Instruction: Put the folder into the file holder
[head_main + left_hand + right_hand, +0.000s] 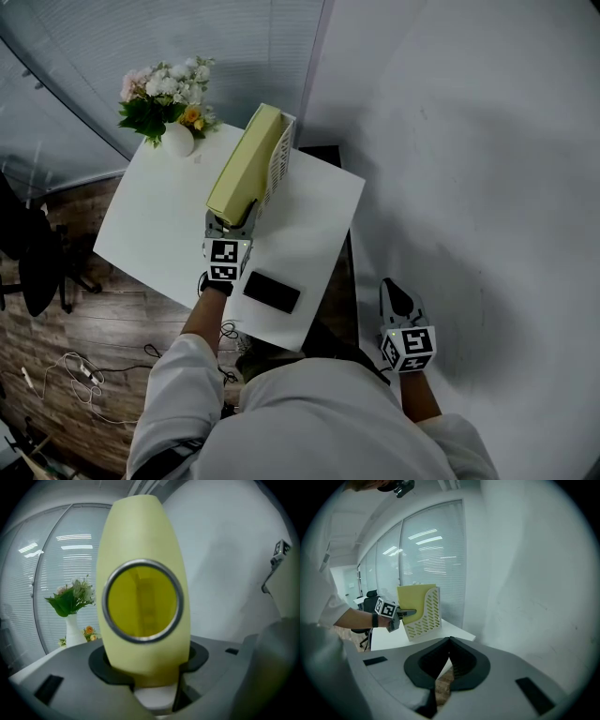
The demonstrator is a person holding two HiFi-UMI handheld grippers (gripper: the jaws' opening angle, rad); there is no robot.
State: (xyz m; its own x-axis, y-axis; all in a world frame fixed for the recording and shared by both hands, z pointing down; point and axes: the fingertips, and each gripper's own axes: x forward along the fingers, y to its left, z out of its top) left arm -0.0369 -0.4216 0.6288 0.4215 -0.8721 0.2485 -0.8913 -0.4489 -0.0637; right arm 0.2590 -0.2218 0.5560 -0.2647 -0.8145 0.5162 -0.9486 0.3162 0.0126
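Corner bench (155, 225), white, set against glass partition (84, 84) and white wall (469, 141).

Item: yellow folder (246, 164), thick-spined, standing in the white perforated file holder (279, 161), spine and its metal-rimmed finger hole (142, 601) toward the person. Probably stiff board, light, smooth and somewhat slippery; best taken at the spine below the hole.

Left gripper (231, 223): jaws wide on either side of the spine's lower end, seemingly not pinching.

Right gripper (394, 292): jaws together, empty, off the bench beside the wall.

Clearances: flower vase (176, 139) near the holder's left; black phone (272, 292) just beside the left gripper, on the person's side; bench edge close at right; open room for backing straight out.
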